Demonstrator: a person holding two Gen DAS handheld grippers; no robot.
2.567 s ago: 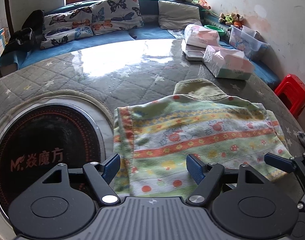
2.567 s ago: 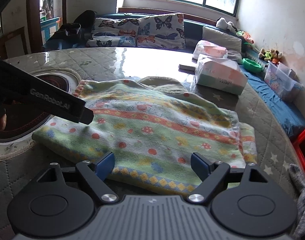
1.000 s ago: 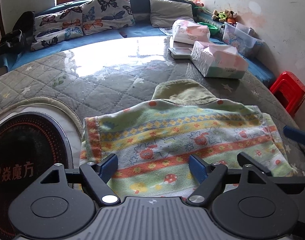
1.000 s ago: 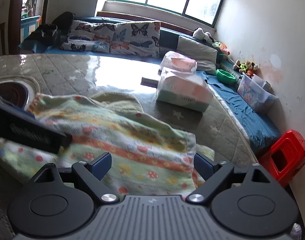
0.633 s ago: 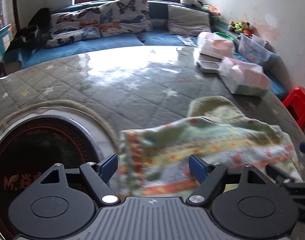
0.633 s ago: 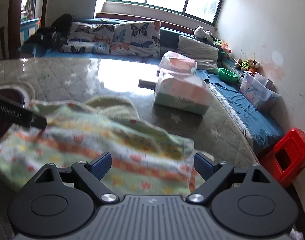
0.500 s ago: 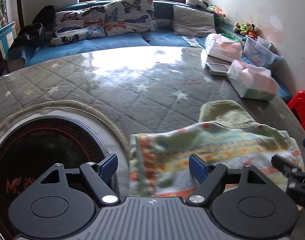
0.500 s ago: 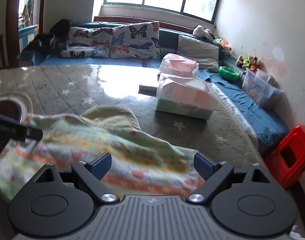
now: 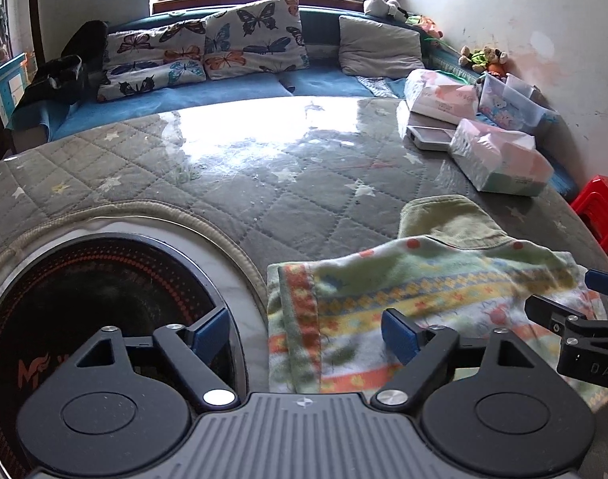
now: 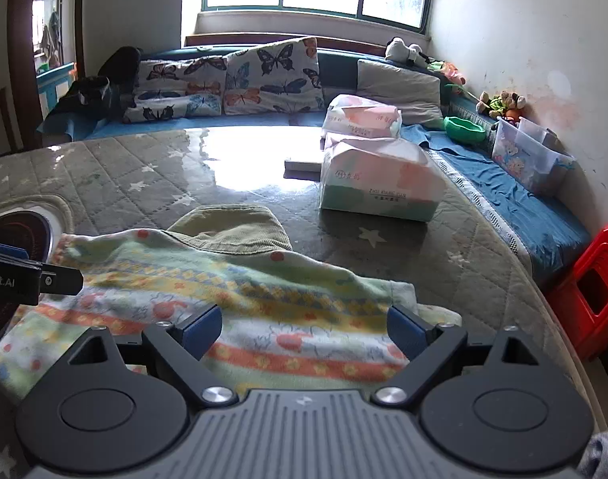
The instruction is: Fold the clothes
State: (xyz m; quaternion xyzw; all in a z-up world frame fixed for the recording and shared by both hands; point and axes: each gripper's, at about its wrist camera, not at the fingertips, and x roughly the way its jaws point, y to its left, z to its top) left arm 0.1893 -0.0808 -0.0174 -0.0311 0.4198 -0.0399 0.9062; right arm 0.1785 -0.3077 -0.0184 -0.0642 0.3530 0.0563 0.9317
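Patterned cloth on the quilted table, both grippers spread above its near edge.

The table [image 9: 304, 199] carries the cloth [image 9: 423, 303] beside its round burner [image 9: 84, 299]; a tissue pack [image 10: 380, 187] sits beyond the cloth. The left gripper [image 9: 304, 333] is opening over the cloth's left edge, pads clear. The right gripper [image 10: 304, 329] stands wide, grasping nothing.

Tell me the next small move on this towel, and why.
Probably lower both grippers onto the near edge and close on it. The towel lies flat on the table, partly over a green cloth. The left gripper is opening and the right gripper is open; neither holds anything, with the towel's edge just ahead of them.
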